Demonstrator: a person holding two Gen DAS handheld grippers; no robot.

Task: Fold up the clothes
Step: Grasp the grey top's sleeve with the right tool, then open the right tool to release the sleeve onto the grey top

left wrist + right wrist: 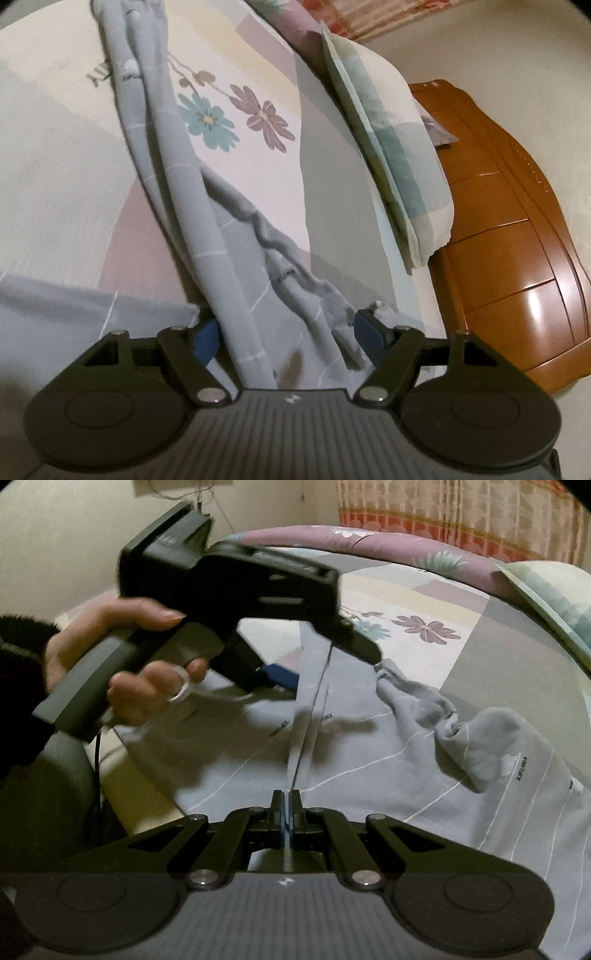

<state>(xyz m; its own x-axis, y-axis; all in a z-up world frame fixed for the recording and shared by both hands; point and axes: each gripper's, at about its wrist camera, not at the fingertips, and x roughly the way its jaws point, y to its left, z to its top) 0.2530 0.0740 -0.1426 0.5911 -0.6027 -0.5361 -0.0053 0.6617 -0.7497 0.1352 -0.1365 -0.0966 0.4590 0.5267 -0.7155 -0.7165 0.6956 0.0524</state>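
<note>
The left gripper [286, 338] is held with its jaws wide apart, a bunched length of the grey garment [207, 206] passing between the blue pads, which seem not to press it. The garment is spread over the floral bedsheet [258, 85]. Further right, the right gripper [286, 805] is clamped tight on a raised, taut fold of the cloth. A wooden headboard [509, 236] is seen at the far right.

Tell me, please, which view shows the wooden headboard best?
The left wrist view: the headboard fills its right side, glossy panels plainly visible beyond the pillow. The right wrist view shows none of it, only bedding and curtain.
</note>
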